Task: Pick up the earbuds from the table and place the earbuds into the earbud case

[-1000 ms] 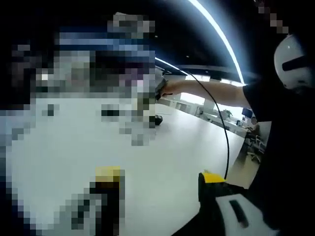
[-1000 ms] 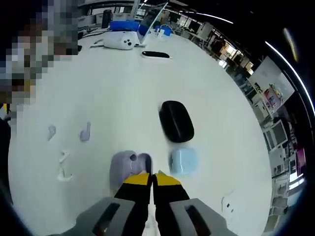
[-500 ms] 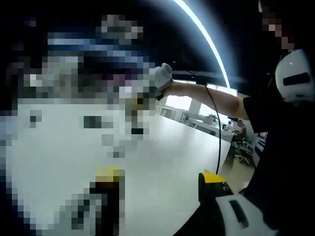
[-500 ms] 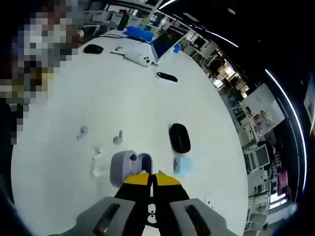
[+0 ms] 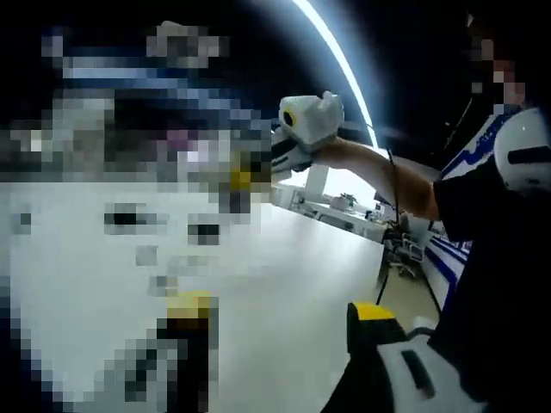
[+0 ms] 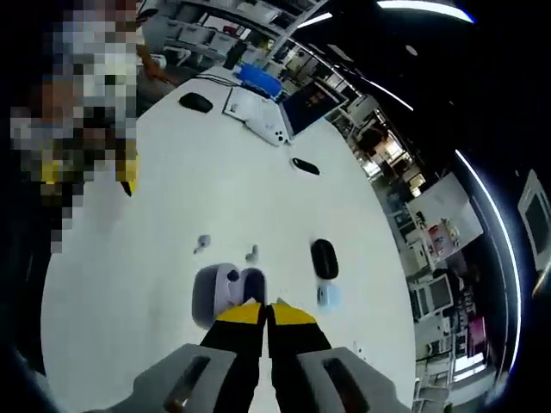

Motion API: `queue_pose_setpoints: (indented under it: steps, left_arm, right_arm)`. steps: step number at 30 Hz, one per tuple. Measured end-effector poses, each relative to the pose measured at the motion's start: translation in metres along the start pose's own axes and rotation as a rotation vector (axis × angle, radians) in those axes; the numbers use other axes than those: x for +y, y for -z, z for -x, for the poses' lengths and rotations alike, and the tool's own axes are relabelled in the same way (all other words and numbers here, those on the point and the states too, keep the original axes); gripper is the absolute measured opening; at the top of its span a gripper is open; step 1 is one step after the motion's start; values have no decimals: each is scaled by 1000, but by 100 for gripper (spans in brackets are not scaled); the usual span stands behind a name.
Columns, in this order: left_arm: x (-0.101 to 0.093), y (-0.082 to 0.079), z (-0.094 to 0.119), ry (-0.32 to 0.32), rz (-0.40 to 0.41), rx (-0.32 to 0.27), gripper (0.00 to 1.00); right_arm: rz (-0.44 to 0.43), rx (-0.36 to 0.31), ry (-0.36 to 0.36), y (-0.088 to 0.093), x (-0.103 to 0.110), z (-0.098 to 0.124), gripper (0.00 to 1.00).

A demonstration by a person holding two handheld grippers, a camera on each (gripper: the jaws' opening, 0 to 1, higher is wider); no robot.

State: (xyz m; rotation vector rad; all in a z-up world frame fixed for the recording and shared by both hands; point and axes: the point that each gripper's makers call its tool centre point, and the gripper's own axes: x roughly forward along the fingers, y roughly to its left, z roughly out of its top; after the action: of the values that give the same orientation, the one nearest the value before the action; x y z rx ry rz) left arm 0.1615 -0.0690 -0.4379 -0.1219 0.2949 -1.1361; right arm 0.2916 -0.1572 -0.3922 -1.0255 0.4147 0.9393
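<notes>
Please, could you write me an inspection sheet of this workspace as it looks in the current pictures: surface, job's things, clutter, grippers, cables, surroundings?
Surface: white table, mostly bare.
Job's things: open lilac earbud case held at the right gripper's tips, lifted off the table; two small earbuds lie apart on the table beyond it.
Clutter: black mouse with a pale blue case beside it; far end has a laptop, a white device, two dark objects.
Grippers: right shut on the case; left gripper open, holding nothing.
Cables: black cable hangs along the person's raised arm.
Surroundings: open office, desks, ceiling light strips.
</notes>
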Motion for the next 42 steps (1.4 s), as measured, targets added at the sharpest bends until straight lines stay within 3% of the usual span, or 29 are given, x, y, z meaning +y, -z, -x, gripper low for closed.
queue_pose_setpoints:
  steps: [3,9,20,26,35,42]
  left_arm:
    - [2,-3,-10,27,16,-6,64]
    - [13,-6,-26,51,17,6,63]
    - [26,2,-58,93,-50,63,55]
    - [25,5,-70,109,-97,58,52]
    - [30,14,-76,114,-178,89,38]
    - [37,18,-74,96,-137,92,33]
  right_arm:
    - [48,-6,32,-3,12,3,2]
    - [53,-36,42,-5,30,-1,2]
    - [138,-65,79,-4,62,-12,2]
    - [178,-82,118,-7,73,-18,2]
    - [253,-91,162,-11,90,-32,2]
    - [287,-116,191,-18,97,-34,2]
